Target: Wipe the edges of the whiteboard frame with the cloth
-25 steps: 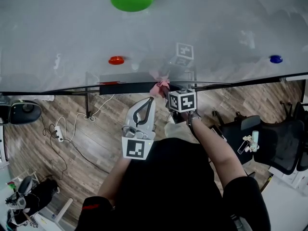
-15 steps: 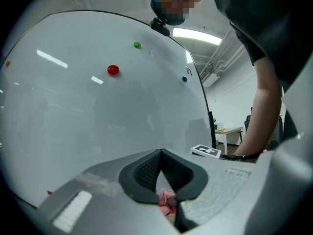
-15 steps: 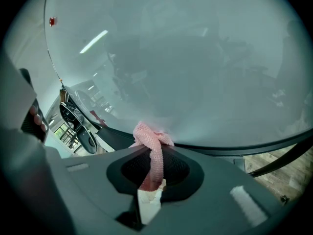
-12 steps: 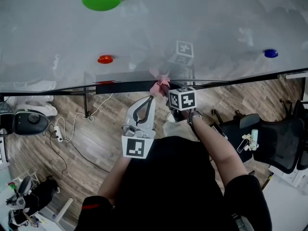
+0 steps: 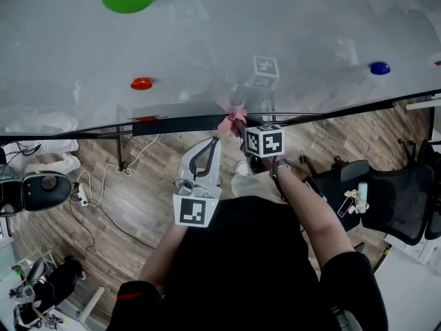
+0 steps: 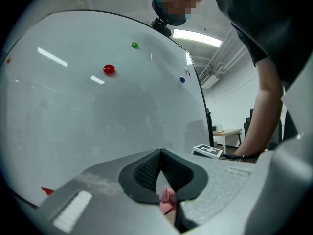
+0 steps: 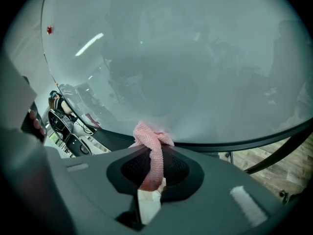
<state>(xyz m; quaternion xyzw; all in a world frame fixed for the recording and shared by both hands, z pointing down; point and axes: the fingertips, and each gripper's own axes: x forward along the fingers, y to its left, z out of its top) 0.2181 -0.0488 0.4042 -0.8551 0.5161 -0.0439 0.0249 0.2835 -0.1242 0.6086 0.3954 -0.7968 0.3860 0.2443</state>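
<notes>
Locate the cloth at 12 o'clock of the right claw: a pink twisted bunch pinched between both jaws, its free end pressed against the bottom edge of the whiteboard frame. Treat the right claw as clamped on the cloth, aimed toward 12 o'clock in the head view and meeting the frame from 6 o'clock.

Read the long axis of that bottom edge as running from 9 o'clock to 3 o'clock across the head view, rising slightly toward 3 o'clock. Note contact roughly mid-length, with frame on both sides: a thicker dark stretch toward 9 o'clock, a thin dark line toward 3 o'clock, all below the whiteboard.

Find the left claw just at 7 o'clock of the cloth, near the frame but off it, jaws drawn together at the tips. Note a pink scrap in the slit behind those tips; impossible to tell whether gripped or merely seen beyond. Count the right claw as the working one.

Judged next: slide sideways along the 9-to-3 axis, holding the push toward 12 o'clock to keep the cloth on the edge; expect some drag and bunching of the soft cloth against the frame
</notes>
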